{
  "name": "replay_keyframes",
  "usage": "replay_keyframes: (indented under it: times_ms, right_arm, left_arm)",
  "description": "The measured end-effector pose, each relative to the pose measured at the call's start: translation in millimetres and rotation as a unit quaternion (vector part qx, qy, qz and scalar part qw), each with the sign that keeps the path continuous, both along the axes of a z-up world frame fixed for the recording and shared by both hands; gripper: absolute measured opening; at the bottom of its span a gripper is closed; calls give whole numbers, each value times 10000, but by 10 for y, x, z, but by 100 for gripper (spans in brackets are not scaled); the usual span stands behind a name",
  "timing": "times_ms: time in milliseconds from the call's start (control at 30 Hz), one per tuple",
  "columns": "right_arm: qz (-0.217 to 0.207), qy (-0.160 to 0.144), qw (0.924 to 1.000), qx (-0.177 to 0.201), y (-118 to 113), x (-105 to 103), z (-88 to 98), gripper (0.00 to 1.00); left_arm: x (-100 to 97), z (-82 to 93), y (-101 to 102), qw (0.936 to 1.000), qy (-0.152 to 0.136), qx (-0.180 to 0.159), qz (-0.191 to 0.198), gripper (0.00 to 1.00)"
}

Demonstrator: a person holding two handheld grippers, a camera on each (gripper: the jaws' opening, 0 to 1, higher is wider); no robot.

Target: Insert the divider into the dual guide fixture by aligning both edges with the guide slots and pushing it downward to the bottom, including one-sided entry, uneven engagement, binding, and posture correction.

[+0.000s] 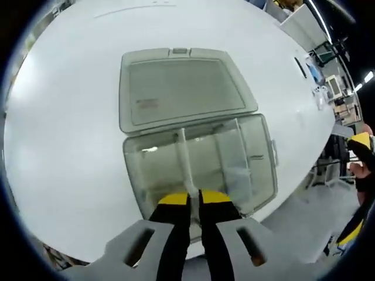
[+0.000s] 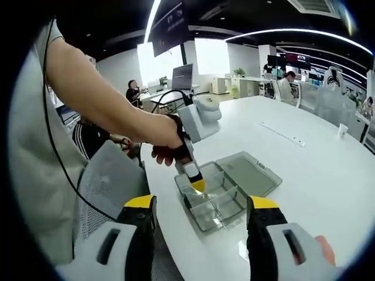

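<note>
A clear plastic box (image 1: 261, 153) with guide slots lies on the white table, its lid (image 1: 181, 88) folded open behind it. A thin clear divider (image 1: 184, 157) stands upright in the box, and my left gripper (image 1: 194, 199) is shut on its near top edge. A second clear partition (image 1: 227, 153) stands to its right. In the right gripper view, the left gripper (image 2: 197, 184) reaches down into the box (image 2: 218, 206) from a person's hand. My right gripper (image 2: 202, 215) hovers open in front of the box, nothing between its jaws.
The box sits near the round table's edge (image 1: 293, 193), with floor beyond. A grey mesh chair (image 2: 111, 175) stands by the person's arm (image 2: 105, 102). A white cup (image 2: 343, 130) sits far right on the table. People sit at desks in the background.
</note>
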State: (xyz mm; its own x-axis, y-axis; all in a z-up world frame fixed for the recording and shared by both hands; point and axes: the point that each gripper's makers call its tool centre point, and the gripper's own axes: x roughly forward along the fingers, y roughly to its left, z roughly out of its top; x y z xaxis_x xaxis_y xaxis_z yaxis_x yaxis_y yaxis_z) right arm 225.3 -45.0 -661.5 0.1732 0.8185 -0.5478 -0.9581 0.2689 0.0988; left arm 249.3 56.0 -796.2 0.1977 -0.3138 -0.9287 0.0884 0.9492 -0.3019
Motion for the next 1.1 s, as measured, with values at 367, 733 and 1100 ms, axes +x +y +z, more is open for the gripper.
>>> replay_keyframes:
  times_ms: [367,733,1100]
  right_arm:
    - [-4,-29,10000,-79,-19,-16,24,60]
    - [28,-56,10000,-65,39,-21,56,60]
    - [23,-92,9999,-103,38,-44,90,60]
  left_arm:
    - [80,109,38,9991,-385,-187,20,11]
    - [26,212,64,9984,-480,-310,50,6]
    - [27,175,23,9990,-327,-295,65,0]
